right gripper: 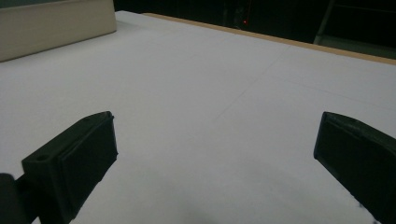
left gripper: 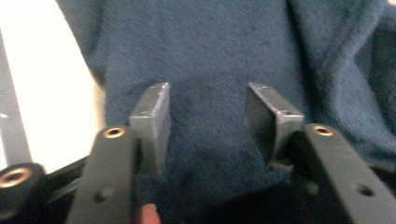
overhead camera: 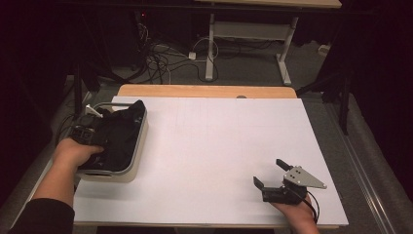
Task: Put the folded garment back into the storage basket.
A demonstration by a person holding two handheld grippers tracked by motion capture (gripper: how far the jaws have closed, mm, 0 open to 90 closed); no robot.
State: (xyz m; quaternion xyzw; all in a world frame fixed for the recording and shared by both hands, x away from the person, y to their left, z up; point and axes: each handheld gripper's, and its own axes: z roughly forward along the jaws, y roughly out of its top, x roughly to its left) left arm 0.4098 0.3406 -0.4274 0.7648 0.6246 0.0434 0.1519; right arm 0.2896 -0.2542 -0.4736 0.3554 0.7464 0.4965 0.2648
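A dark blue cloth [overhead camera: 119, 134] lies bundled inside a cream tub [overhead camera: 140, 141] at the left side of the white table top [overhead camera: 219, 136]. My left gripper [overhead camera: 86, 130] hovers over the tub's left part, held by a hand. In the left gripper view the left gripper [left gripper: 208, 100] stands open just above the blue cloth [left gripper: 210, 51], and its pads do not press on the fabric. My right gripper [overhead camera: 267, 171] rests near the front right of the table, open with nothing between its fingers. In the right gripper view the right gripper [right gripper: 217, 119] faces bare white surface.
The tub's cream wall [right gripper: 56, 25] shows far left in the right gripper view. A wooden table edge [overhead camera: 204, 90] runs along the back. Beyond it stand desk legs [overhead camera: 210, 48] and tangled cables [overhead camera: 160, 61] on the floor.
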